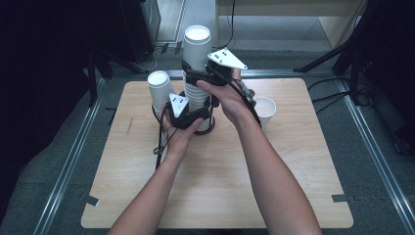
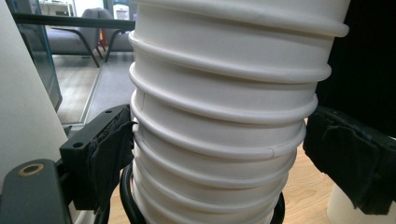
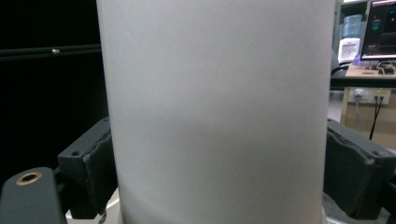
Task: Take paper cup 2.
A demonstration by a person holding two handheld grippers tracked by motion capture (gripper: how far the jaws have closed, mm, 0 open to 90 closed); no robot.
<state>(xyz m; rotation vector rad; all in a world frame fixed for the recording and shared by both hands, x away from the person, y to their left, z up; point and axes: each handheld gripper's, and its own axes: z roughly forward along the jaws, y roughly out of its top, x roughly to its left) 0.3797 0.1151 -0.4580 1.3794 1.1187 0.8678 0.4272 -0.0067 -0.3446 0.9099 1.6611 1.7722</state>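
Observation:
A tall stack of white paper cups [image 1: 195, 95] stands in a black ring holder [image 1: 210, 128] at the middle of the wooden table [image 1: 220, 196]. My left gripper [image 1: 195, 117] is low on the stack, and in the left gripper view its pads [image 2: 112, 149] press the ribbed rims of the stack [image 2: 224, 116] from both sides. My right gripper [image 1: 195, 78] is higher up, shut on the topmost cup [image 1: 197, 46]. In the right gripper view that cup's smooth wall [image 3: 219, 102] spans the whole gap between the pads [image 3: 93, 163].
A second white cup stack [image 1: 159, 85] stands just left of the tall one, close to my left hand. A single white cup [image 1: 265, 108] sits to the right. Cables trail from both grippers. Metal rails and tripod legs edge the table.

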